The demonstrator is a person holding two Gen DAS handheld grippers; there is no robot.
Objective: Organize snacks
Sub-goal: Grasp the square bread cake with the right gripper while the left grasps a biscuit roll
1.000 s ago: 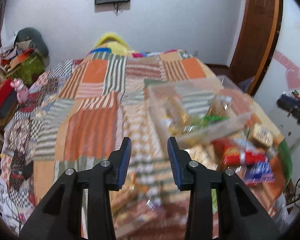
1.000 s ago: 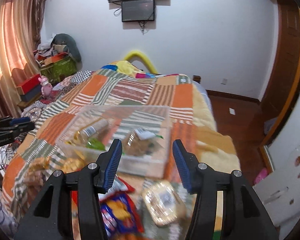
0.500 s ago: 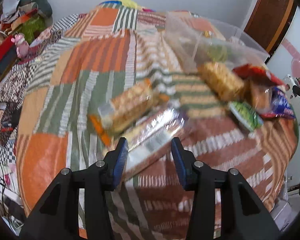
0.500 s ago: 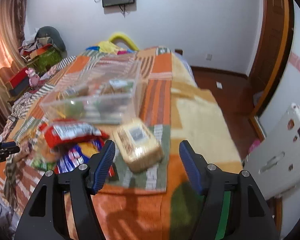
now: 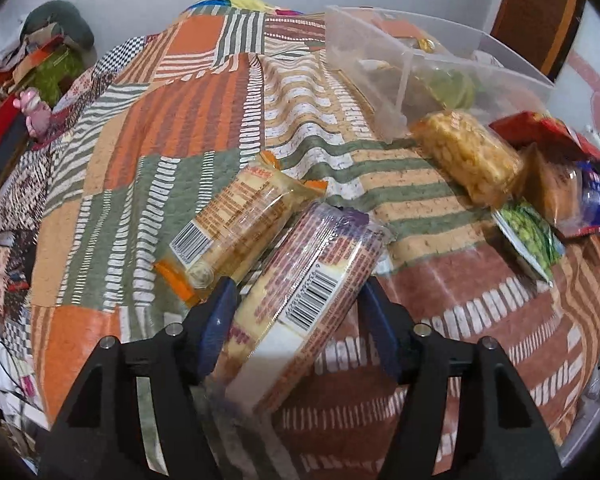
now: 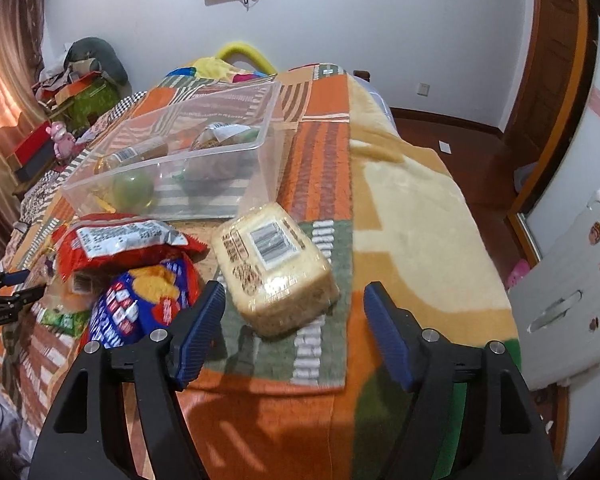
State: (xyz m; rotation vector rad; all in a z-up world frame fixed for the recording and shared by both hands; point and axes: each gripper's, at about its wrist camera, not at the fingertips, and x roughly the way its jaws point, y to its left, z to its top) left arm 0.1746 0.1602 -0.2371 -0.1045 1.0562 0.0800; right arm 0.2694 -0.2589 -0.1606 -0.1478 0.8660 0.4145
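Both claws have just dropped and spread: left gripper [image 5: 296,320] straddles the purple cracker pack [image 5: 312,292] bottom centre, unclamped, right gripper [image 6: 292,320] gapes below the tan block [image 6: 274,270] mid-frame, so grabs look next, clear bin [image 6: 256,148] above

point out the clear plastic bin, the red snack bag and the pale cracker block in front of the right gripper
clear plastic bin [image 6: 256,172]: right wrist view, on its near right wall
red snack bag [image 6: 148,254]: right wrist view, on the red lower part
pale cracker block [image 6: 276,276]: right wrist view, on its wrapped top
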